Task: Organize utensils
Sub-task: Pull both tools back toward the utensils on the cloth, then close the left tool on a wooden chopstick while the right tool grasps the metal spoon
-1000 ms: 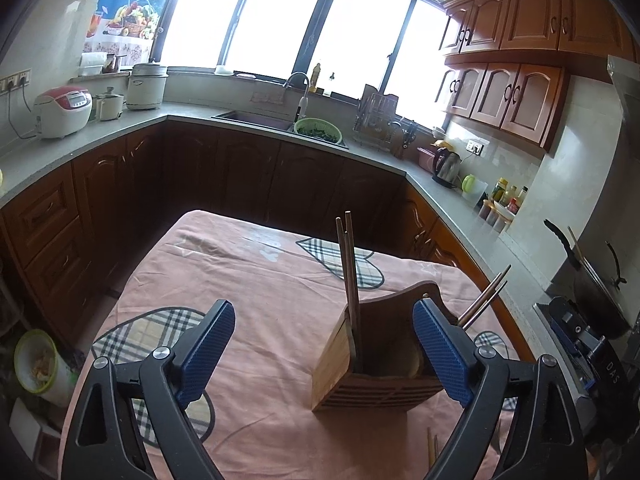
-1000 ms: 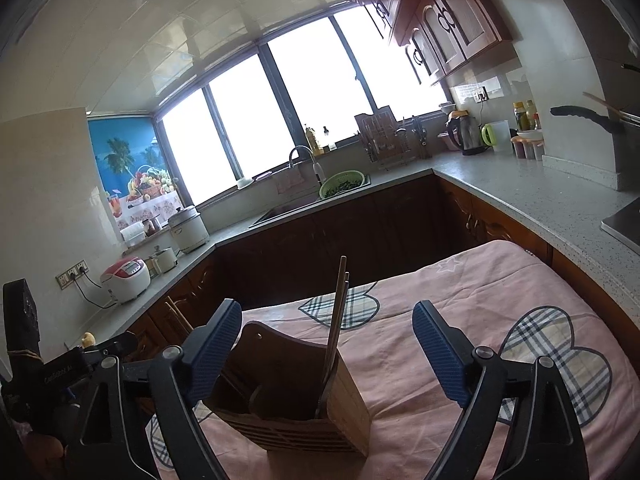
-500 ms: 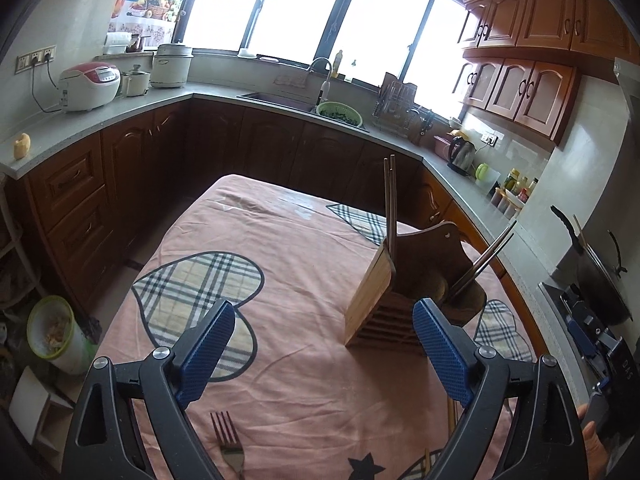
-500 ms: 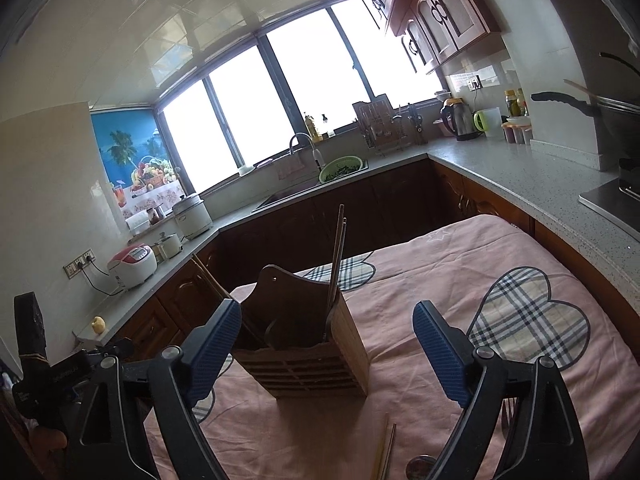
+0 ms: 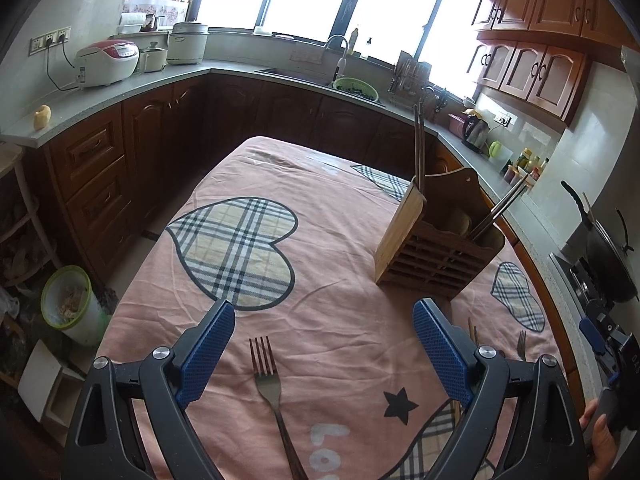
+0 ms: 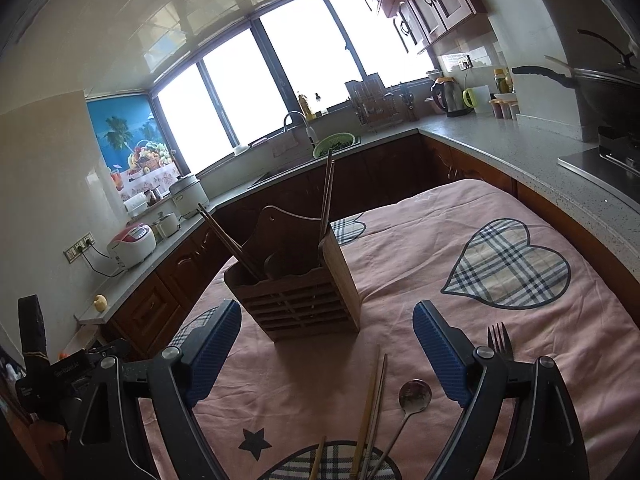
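Standing upright on the pink cloth (image 5: 328, 240), the wooden caddy (image 5: 436, 256) sits toward the right side in the left wrist view and left of centre in the right wrist view (image 6: 296, 292). Slatted front, taller back board with a small hole. Two pairs of chopsticks already in it: one pair (image 5: 419, 148) rising nearly straight up at one end compartment, the other pair (image 5: 500, 212) leaning outward from the opposite end.

Loose utensils lie on the cloth in front of the caddy. Fork (image 5: 269, 384), tines pointing away from the camera, lies flat between the left gripper's (image 5: 324, 350) fingers, untouched. A chopstick pair (image 6: 372, 412) lies lengthwise between the right gripper's (image 6: 328, 350) fingers; a spoon (image 6: 412, 398) just beside it, bowl toward the caddy. A second fork (image 6: 500, 342) shows behind the right finger of that gripper, handle hidden. One more stick (image 6: 318, 460) at the bottom edge, mostly cut off.

Both grippers: jaws spread wide, blue pads clear of everything, nothing held. Both hover above the cloth, pointing down toward it.

Cloth carries plaid hearts (image 5: 240, 252) and a black star (image 5: 398, 406).

Surroundings: dark wood cabinets and grey counter (image 5: 120, 100) wrap the room. Rice cooker (image 5: 108, 62), sink tap (image 5: 340, 52), green colander (image 5: 356, 88), kettle (image 5: 476, 132), wok (image 5: 608, 256) on the stove. Bright windows behind. A person's hand (image 5: 600, 436) at the right edge of the left wrist view.
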Action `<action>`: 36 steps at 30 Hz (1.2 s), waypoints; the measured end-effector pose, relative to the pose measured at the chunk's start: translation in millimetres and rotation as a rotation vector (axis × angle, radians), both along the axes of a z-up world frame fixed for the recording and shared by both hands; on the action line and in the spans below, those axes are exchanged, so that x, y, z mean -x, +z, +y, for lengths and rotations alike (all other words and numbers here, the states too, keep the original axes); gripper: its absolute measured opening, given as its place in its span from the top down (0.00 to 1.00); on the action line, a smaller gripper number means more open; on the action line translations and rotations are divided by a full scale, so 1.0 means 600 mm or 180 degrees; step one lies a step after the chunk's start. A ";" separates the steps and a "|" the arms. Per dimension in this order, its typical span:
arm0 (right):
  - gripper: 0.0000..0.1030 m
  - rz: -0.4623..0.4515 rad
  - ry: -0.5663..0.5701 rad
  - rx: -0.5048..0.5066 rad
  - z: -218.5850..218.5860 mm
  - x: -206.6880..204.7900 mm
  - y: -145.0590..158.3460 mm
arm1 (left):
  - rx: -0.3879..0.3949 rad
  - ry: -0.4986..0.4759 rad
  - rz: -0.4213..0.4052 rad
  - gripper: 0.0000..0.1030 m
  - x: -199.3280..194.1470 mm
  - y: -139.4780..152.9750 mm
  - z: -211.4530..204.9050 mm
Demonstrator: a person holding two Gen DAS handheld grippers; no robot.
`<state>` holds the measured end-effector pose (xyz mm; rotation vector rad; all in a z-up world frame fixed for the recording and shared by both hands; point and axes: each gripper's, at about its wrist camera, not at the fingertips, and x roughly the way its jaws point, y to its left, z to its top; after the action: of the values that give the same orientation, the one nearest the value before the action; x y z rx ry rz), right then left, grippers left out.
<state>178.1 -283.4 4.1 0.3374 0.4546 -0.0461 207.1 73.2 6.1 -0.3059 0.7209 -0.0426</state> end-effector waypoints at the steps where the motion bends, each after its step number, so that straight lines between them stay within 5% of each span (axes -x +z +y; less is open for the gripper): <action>1: 0.13 0.0006 -0.0004 -0.0004 -0.001 0.004 -0.002 | 0.0006 0.0000 0.0018 0.12 0.002 0.000 0.000; 27: 0.13 0.0385 -0.0105 0.0047 -0.014 0.049 -0.086 | -0.0105 0.0145 0.0433 0.12 0.010 -0.077 0.020; 36: 0.19 0.0598 -0.0062 0.0057 -0.018 0.024 -0.120 | 0.0038 -0.0398 0.0592 0.13 -0.005 -0.099 -0.070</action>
<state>163.6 -294.2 -67.7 0.3211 0.6365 -0.1012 209.9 30.9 -53.5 -0.2783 0.9243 -0.1384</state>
